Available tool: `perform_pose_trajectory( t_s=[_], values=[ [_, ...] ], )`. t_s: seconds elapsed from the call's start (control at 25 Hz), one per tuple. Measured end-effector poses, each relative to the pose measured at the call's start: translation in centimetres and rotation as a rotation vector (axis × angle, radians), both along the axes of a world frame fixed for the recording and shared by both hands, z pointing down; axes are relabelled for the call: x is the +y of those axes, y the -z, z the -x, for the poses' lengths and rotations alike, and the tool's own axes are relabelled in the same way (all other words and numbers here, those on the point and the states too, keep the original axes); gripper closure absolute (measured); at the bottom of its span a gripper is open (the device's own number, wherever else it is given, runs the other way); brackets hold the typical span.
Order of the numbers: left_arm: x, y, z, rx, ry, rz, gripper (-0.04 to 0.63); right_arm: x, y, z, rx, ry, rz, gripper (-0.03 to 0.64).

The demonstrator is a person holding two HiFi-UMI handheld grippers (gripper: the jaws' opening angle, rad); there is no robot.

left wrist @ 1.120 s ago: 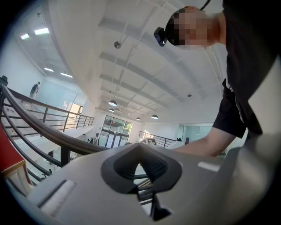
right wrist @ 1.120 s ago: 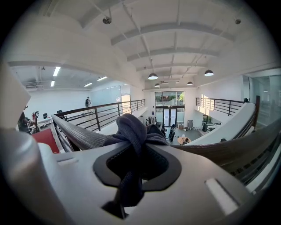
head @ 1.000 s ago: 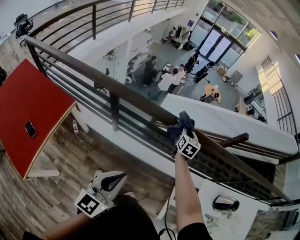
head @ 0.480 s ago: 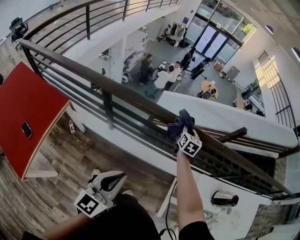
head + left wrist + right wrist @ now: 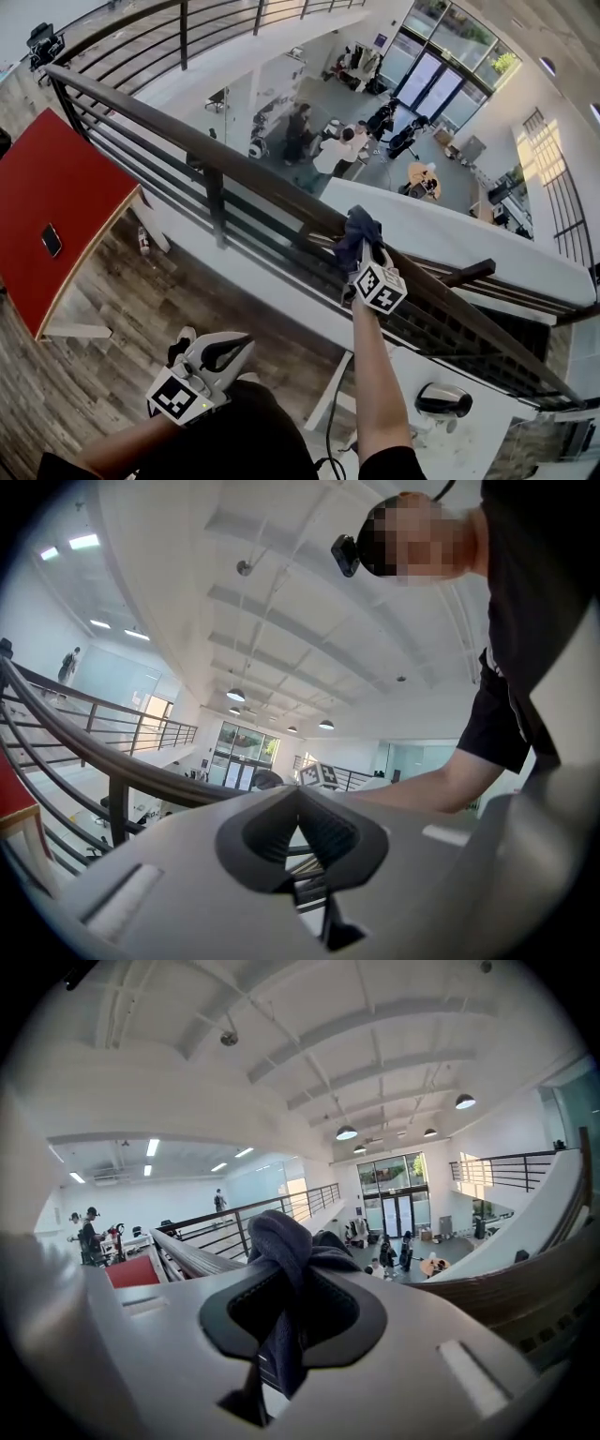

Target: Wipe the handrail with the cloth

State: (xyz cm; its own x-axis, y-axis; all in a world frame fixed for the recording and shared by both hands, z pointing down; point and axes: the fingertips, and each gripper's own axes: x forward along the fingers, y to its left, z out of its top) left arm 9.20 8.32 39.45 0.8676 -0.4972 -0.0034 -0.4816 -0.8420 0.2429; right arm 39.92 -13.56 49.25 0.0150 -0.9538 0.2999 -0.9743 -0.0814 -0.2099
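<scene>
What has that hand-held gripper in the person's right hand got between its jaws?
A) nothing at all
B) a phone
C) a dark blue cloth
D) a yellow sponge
C: the right gripper view shows a dark blue cloth bunched between the jaws of the right hand-held gripper, which have just been closing further on it, up by the handrail.
</scene>
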Motion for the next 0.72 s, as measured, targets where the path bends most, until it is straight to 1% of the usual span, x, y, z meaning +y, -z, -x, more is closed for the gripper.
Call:
perform_pose_trajectory(
  t_s=[0.12, 0.24, 0.32, 0.44, 0.56, 0.72],
  values=[
    [-0.6, -0.3, 1.2, -0.025, 0.041, -0.012, 0.596, 0.1, 0.9, 4.2, -0.009, 0.063, -0.048, 0.561],
    [-1.8, 0.1, 2.7, -0.041, 0.071, -0.033, 0.596, 0.3, 1.4, 8.4, -0.008, 0.098, -0.089, 0.561],
    [-3.3, 0.5, 3.5, -0.039, 0.082, -0.056, 0.597, 0.2, 0.9, 11.4, -0.015, 0.132, -0.091, 0.561],
    [-5.7, 0.6, 4.2, -0.044, 0.082, -0.063, 0.596, -0.5, -1.3, 15.5, -0.036, 0.19, -0.048, 0.561],
    [-8.2, 0.8, 5.6, -0.049, 0.081, -0.061, 0.597, -1.9, -3.5, 18.8, -0.033, 0.215, 0.003, 0.561],
    [-12.5, 1.4, 8.8, -0.084, 0.141, -0.088, 0.596, -4.5, -6.9, 23.2, -0.036, 0.24, 0.064, 0.561]
  ],
)
